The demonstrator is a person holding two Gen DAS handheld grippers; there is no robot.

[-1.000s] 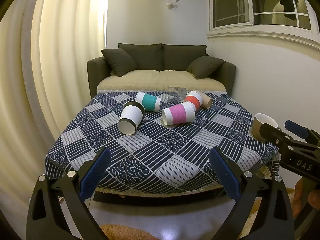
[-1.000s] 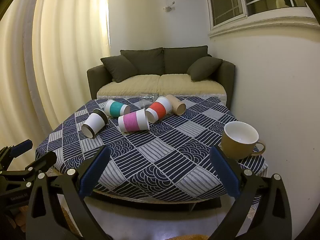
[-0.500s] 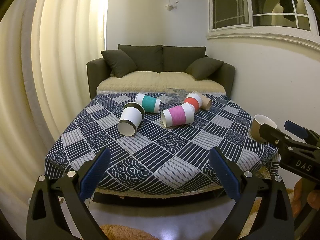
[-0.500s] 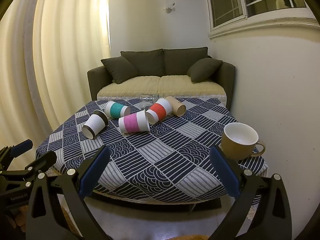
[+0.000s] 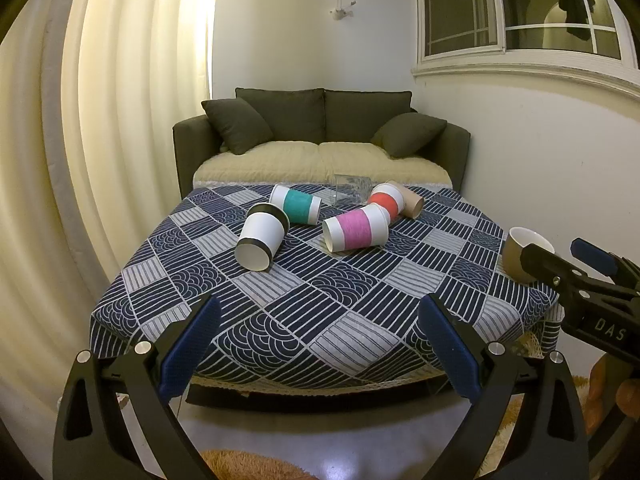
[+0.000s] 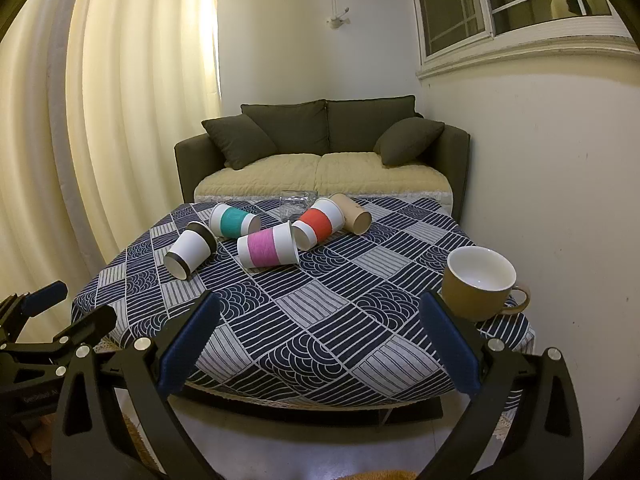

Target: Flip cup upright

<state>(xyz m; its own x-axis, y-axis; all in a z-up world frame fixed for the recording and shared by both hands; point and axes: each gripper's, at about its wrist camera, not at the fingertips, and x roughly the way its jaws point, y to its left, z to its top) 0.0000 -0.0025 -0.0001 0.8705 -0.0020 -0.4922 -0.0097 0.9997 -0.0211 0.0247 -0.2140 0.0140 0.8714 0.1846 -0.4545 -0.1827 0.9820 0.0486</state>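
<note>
Several paper cups lie on their sides on the patterned table (image 5: pixel 360 320): a white and black one (image 5: pixel 262 238) (image 6: pixel 191 250), a teal-banded one (image 5: pixel 296 205) (image 6: pixel 234 221), a pink-banded one (image 5: pixel 356 228) (image 6: pixel 267 245), a red-banded one (image 5: pixel 386 200) (image 6: pixel 319 224) and a plain brown one (image 5: pixel 410 204) (image 6: pixel 352 214). A clear glass (image 5: pixel 350 192) (image 6: pixel 296 205) lies behind them. My left gripper (image 5: pixel 320 344) is open and empty before the table's near edge. My right gripper (image 6: pixel 320 344) is open and empty too.
A tan mug (image 6: pixel 480 284) (image 5: pixel 520 252) stands upright at the table's right edge, near the wall. A dark sofa (image 5: pixel 320 140) stands behind the table, curtains (image 5: pixel 120 120) to the left. Each gripper shows in the other's view: the right (image 5: pixel 580 280), the left (image 6: pixel 52 320).
Both views have drifted slightly back and up from the table. The cups have not moved and both grippers stay open.
</note>
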